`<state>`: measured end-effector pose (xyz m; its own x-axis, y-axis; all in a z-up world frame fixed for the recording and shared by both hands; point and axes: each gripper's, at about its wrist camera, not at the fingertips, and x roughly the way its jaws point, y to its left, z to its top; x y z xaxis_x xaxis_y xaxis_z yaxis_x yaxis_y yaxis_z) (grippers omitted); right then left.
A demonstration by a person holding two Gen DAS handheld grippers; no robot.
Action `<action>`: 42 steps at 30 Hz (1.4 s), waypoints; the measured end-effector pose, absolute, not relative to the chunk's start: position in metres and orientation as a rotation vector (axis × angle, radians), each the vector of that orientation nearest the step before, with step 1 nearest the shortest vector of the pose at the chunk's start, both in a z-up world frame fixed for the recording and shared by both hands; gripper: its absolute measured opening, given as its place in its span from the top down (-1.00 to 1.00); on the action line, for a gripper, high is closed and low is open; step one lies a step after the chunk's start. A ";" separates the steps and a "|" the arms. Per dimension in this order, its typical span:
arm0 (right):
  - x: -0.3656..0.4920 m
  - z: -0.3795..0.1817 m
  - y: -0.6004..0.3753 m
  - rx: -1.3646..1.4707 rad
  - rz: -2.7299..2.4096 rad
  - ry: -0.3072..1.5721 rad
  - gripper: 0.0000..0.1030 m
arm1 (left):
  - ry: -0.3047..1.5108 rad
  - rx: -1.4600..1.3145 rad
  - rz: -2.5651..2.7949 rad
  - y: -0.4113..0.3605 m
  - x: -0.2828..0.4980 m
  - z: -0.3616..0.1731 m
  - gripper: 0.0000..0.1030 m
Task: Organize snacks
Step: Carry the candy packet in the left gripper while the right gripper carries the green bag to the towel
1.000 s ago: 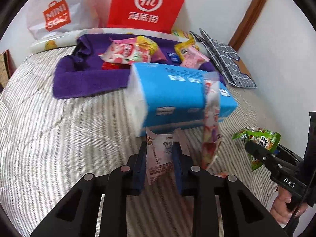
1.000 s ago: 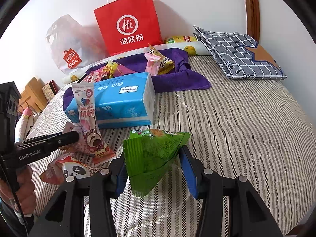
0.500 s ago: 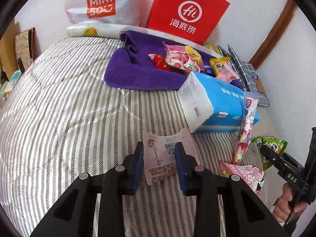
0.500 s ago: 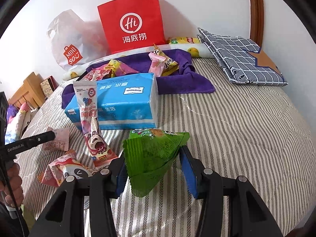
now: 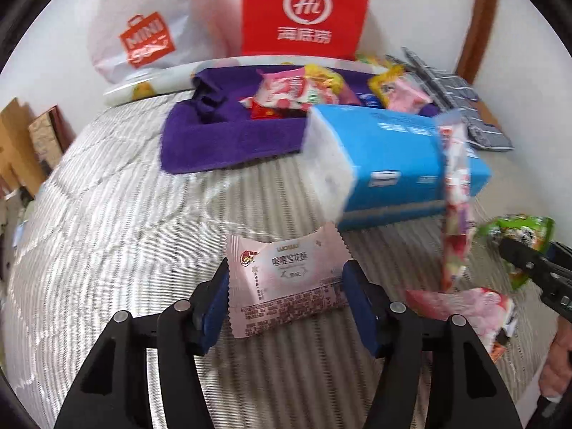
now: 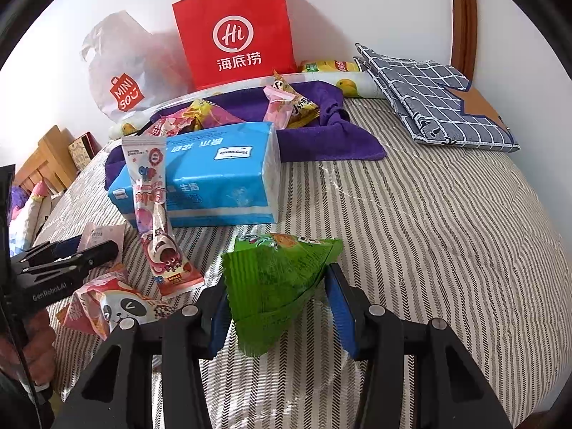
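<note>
A pale pink snack packet (image 5: 286, 286) lies flat on the striped bed cover between the fingers of my left gripper (image 5: 286, 271). Its jaws are opening and the pads no longer pinch the packet. In the right wrist view the left gripper (image 6: 89, 250) sits low at the left, over the same packet. My right gripper (image 6: 277, 286) is shut on a green snack bag (image 6: 279, 268), held just above the cover. A long pink snack stick (image 6: 150, 193) leans against a blue tissue pack (image 6: 214, 171), and a panda packet (image 6: 118, 307) lies in front of it.
A purple towel (image 5: 221, 136) behind the tissue pack holds several snacks. A red paper bag (image 5: 304, 10) and a white plastic bag (image 5: 143, 43) stand against the wall. A folded checked cloth (image 6: 429, 100) lies at the back right. Bare striped cover (image 6: 429, 232) spreads to the right.
The left jaws have spread apart, and the pink packet has gone from pinched upright to lying flat on the cover. The left view swung left and back. The right gripper kept still.
</note>
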<state>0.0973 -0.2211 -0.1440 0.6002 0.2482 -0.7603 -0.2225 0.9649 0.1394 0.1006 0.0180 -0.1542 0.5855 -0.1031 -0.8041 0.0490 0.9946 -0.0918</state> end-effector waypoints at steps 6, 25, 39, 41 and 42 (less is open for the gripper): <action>0.097 -0.153 -0.221 0.006 0.281 0.874 0.08 | 0.925 -0.077 -0.098 0.020 0.098 -0.154 0.11; 0.090 -0.130 -0.224 0.007 0.289 0.816 0.13 | 0.896 -0.197 -0.150 0.035 0.091 -0.134 0.57; 0.080 -0.109 -0.219 -0.002 0.300 0.771 0.13 | 0.842 -0.235 -0.197 0.038 0.074 -0.108 0.76; 0.078 -0.107 -0.218 -0.005 0.300 0.766 0.14 | 0.834 -0.238 -0.199 0.039 0.071 -0.105 0.76; 0.078 -0.106 -0.218 -0.006 0.299 0.764 0.14 | 0.830 -0.239 -0.200 0.039 0.071 -0.102 0.76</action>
<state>0.0776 -0.2181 -0.1058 0.6817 0.2648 -0.6821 -0.2689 0.9576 0.1030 0.0705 0.0391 -0.1024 0.6587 -0.2676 -0.7032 0.0817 0.9545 -0.2868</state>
